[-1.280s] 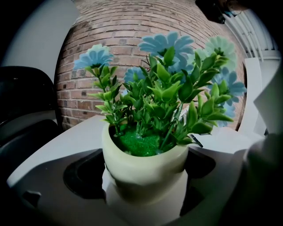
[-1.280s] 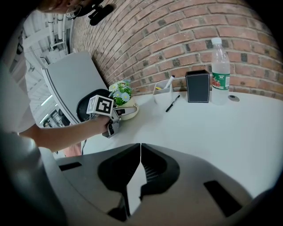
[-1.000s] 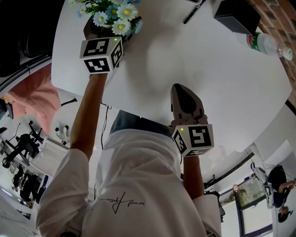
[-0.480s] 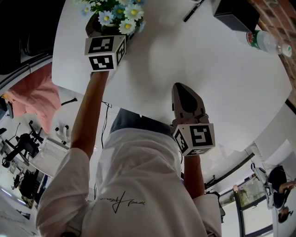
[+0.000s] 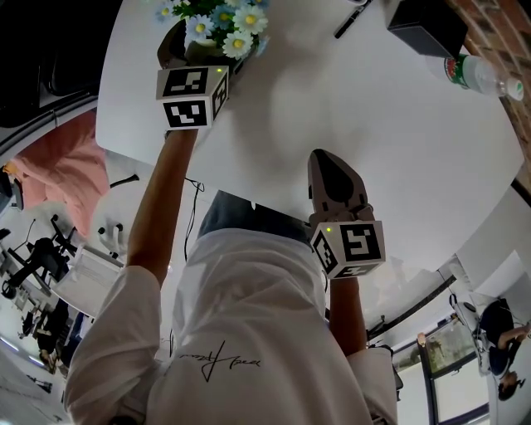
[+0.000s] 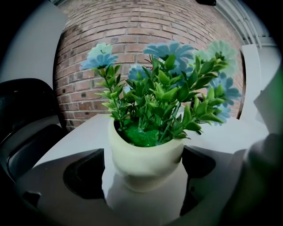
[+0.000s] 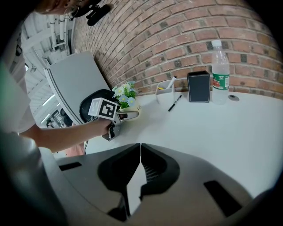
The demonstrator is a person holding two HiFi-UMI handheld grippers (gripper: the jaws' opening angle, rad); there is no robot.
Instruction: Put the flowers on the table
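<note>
A cream pot [image 6: 145, 163] of blue and white flowers [image 6: 170, 53] with green leaves sits between my left gripper's [image 6: 146, 170] jaws, which press on its sides. In the head view the flowers [image 5: 222, 20] show at the white round table's [image 5: 398, 149] far left, just beyond the left gripper's marker cube [image 5: 192, 95]. Whether the pot rests on the table or hangs just above it, I cannot tell. My right gripper [image 5: 332, 166] is shut and holds nothing, low over the table's near side. From the right gripper view [image 7: 140, 146] the flowers [image 7: 125, 93] stand at the left.
A water bottle [image 5: 473, 76], a black box [image 5: 425, 29] and a pen [image 5: 353, 18] lie at the table's far right, by a brick wall [image 7: 212, 26]. A clear holder [image 7: 163, 90] stands near the pen. A black chair [image 6: 22, 119] stands beyond the table's left edge.
My left gripper has carried the flower pot a little farther in over the table, away from the person. The right gripper has stayed put.
</note>
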